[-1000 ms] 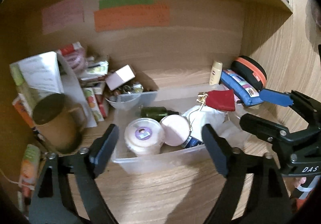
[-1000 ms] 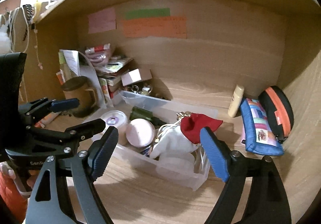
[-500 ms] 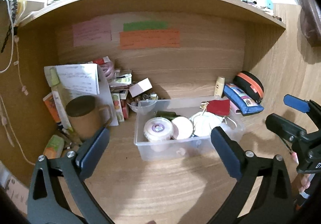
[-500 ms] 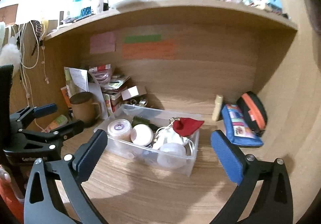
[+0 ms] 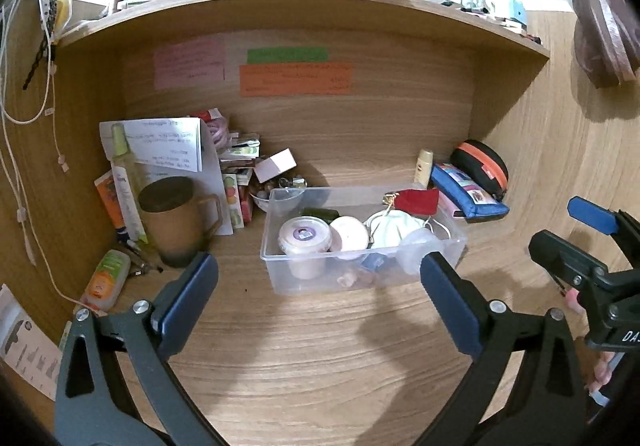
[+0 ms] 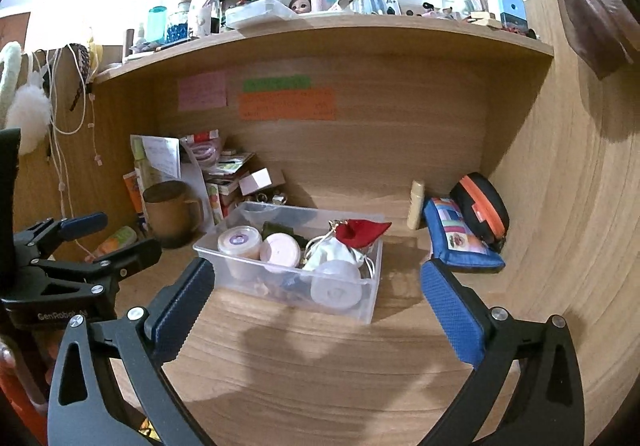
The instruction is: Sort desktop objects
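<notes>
A clear plastic bin (image 5: 280, 278) (image 6: 372, 302) stands on the wooden desk under a shelf. It holds a white tub with a purple label (image 5: 305, 234) (image 6: 238, 240), a pink round lid (image 5: 348, 232), a white pouch (image 5: 394, 226) and a red pouch (image 5: 416, 200) (image 6: 360, 230). My left gripper (image 5: 318, 286) is open and empty, back from the bin's near wall. My right gripper (image 6: 316, 292) is open and empty, also back from the bin.
A brown mug (image 5: 178, 222), papers and small boxes (image 5: 240, 174) crowd the back left corner. A blue pencil case (image 5: 468, 190), a black and orange case (image 5: 482, 166) and a small cream tube (image 5: 424, 166) lie at the right. An orange bottle (image 5: 106, 278) lies at left.
Both grippers have pulled back and up from the bin, so the shelf above and more bare desk show. Both stay open and empty.
</notes>
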The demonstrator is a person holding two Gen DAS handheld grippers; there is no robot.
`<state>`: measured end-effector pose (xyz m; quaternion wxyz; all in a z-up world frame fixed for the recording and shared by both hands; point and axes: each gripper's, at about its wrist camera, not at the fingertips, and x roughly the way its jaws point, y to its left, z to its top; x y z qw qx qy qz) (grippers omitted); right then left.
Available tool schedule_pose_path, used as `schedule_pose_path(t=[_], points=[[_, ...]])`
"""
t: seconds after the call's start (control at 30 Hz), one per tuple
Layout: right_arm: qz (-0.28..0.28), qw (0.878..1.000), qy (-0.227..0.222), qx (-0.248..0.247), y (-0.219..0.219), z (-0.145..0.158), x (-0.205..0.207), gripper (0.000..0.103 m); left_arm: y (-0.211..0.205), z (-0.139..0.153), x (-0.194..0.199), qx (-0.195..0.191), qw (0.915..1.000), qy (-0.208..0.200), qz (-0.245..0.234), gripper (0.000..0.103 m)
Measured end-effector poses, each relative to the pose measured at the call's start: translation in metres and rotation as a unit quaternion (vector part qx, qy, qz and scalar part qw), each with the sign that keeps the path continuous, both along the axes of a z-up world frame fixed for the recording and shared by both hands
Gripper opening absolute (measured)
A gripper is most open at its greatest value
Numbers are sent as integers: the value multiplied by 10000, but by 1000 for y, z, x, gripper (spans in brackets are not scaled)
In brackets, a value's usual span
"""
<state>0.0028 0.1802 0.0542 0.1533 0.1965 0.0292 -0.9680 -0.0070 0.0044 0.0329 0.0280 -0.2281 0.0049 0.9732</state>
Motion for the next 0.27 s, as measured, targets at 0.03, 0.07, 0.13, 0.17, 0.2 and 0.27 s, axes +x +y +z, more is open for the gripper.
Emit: schedule_pose_path(t=[0.03, 0.07, 0.13, 0.17, 0.2, 0.27], points=[[-3, 10000, -19, 1, 0, -1, 0, 103, 1, -1, 1, -12, 10000, 13, -3, 102], [-2, 10000, -45, -9, 1, -1, 0, 103, 2, -1, 2, -14, 10000, 22, -5, 102], [12, 10000, -90, -22, 2, -3, -2, 103, 4, -1, 4, -10, 10000, 66, -18, 102], [17, 9999, -100, -21, 2, -3, -3, 103, 5, -1, 5, -16, 10000, 95, -19, 102], [25, 9999, -105, -18, 2, -4, -3, 103, 5, -1, 5, -36, 9999, 120, -18, 102], [33, 9999, -105, -3, 1, -4, -4, 103, 6, 0, 5, -42, 9999, 151, -25, 102]])
